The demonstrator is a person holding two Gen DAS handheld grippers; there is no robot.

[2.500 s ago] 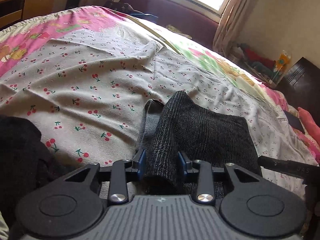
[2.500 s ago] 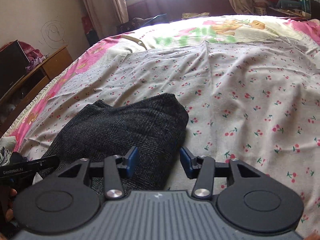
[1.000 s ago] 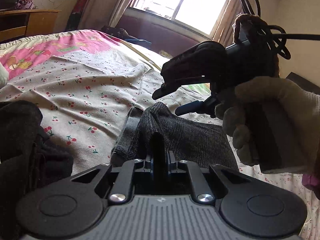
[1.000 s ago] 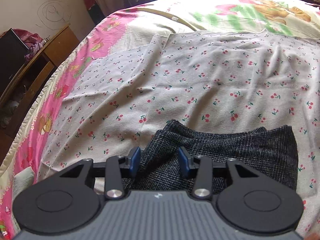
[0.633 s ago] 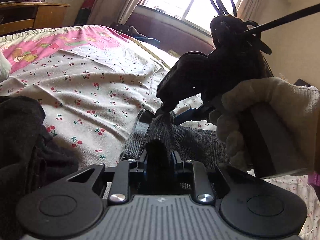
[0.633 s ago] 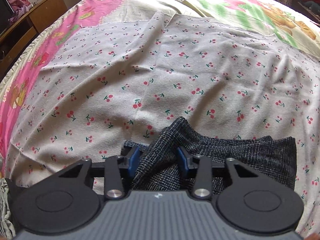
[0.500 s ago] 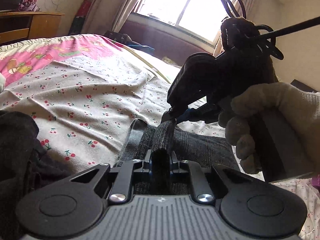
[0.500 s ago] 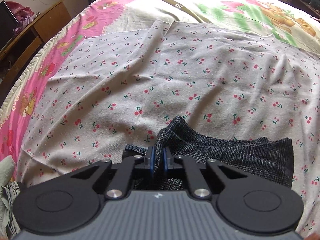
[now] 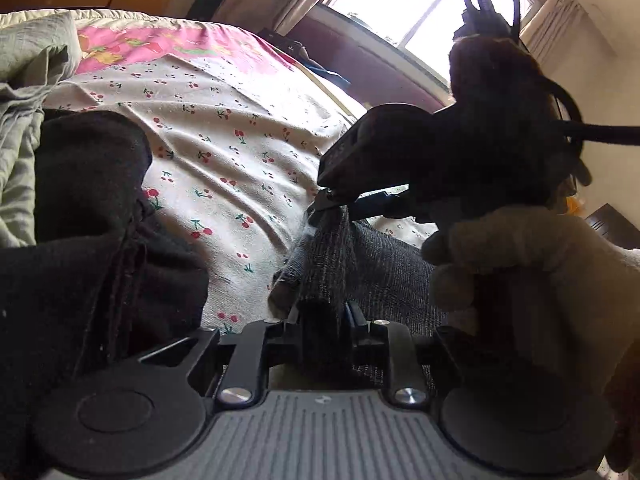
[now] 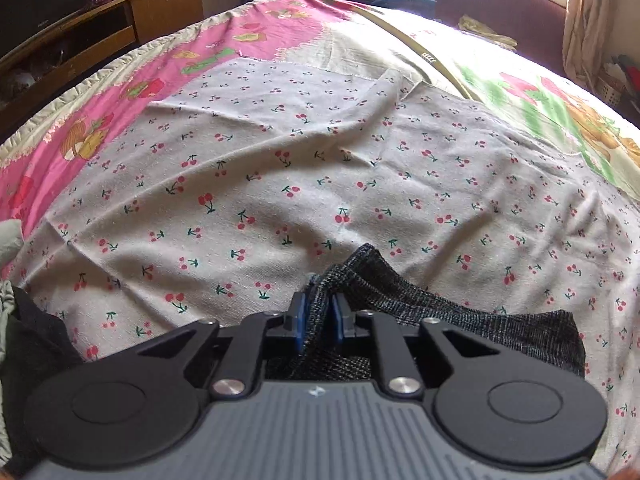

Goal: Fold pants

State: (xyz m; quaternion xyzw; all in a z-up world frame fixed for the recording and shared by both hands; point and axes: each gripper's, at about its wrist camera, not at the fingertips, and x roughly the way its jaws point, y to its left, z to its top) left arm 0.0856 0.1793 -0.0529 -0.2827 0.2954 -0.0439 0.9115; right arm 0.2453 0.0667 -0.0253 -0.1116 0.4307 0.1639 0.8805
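Between both tongs — left tongs (image 9: 322,316), right tongs (image 10: 317,318) — pinched pants (image 10: 460,332), jaws just easing

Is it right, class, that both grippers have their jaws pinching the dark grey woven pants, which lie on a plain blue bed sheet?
Not quite. The sheet is wrong: the dark grey woven pants lie on a pale bed sheet printed with red cherries, as the right wrist view shows. The rest holds: the left gripper and the right gripper both pinch the pants.

Cherry-print sheet (image 10: 280,168) over pink cartoon bedspread (image 10: 248,28); wooden cabinet (image 10: 132,12) beside bed; bright window (image 9: 404,4)
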